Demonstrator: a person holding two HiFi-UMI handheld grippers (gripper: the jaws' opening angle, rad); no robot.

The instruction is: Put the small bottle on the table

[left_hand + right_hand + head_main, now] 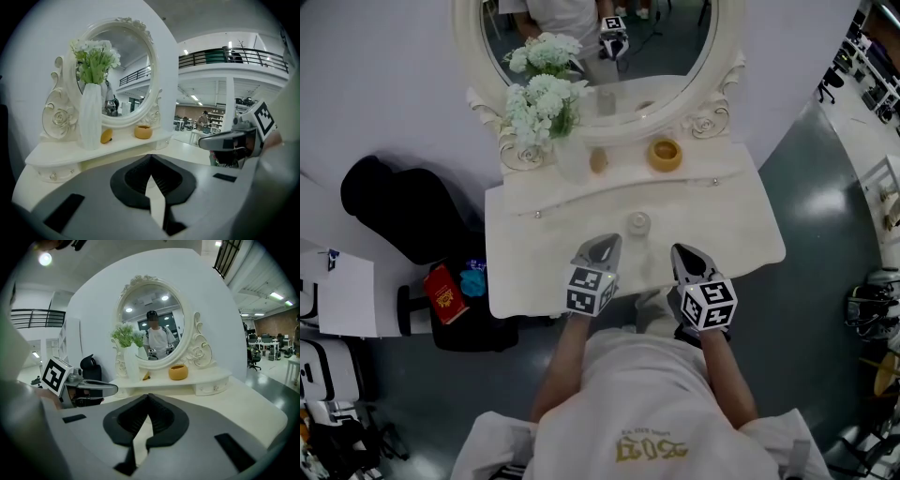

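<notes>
Cream dressing table [731,230], oval mirror [675,42], grey floor [811,187]

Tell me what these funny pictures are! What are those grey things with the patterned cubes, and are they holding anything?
A person holds a grabbing tool in each hand: the left gripper and the right gripper. The patterned cubes are part of them. One picture comes from a camera on the person's head, looking down. The other two come from cameras riding on each gripper. Both grippers are shut and hold nothing. On the white dressing table stand a small bottle, a vase of flowers and an orange bowl, below an oval mirror.
</notes>
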